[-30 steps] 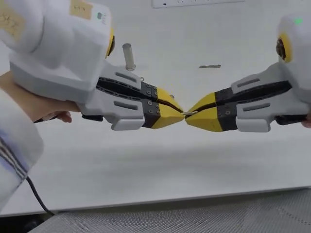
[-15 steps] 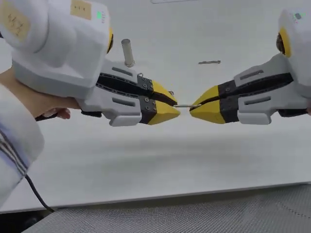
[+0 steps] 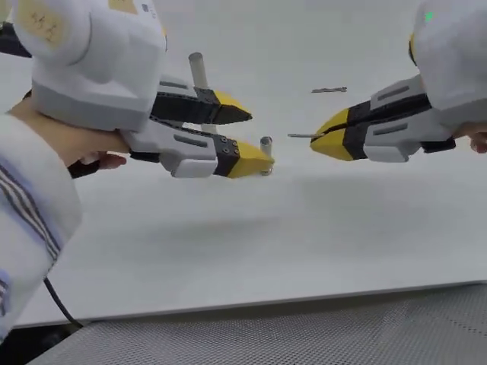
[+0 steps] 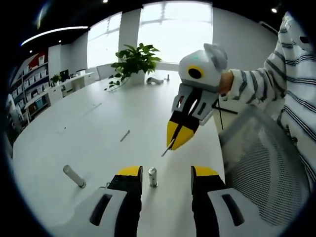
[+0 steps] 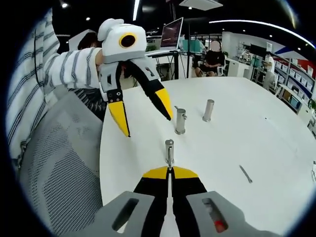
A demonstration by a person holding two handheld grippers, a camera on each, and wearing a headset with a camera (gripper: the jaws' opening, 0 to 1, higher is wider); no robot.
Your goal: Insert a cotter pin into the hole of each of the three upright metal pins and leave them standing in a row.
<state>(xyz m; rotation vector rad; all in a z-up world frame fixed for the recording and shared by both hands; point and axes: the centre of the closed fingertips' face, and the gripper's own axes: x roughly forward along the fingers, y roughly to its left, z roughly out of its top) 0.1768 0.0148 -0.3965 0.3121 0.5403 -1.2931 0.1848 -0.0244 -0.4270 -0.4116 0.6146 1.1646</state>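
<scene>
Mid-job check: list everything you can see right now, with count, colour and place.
table: one, white, under everything
metal pins: three, silver, upright on it
cotter pins: two, grey; one loose on the table, one in the right gripper
potted plant: one, green, at the table's far end
mesh chair: one, grey, by the table edge
left gripper: one, white and yellow, open, beside the front pin
right gripper: one, white and yellow, shut on a cotter pin
</scene>
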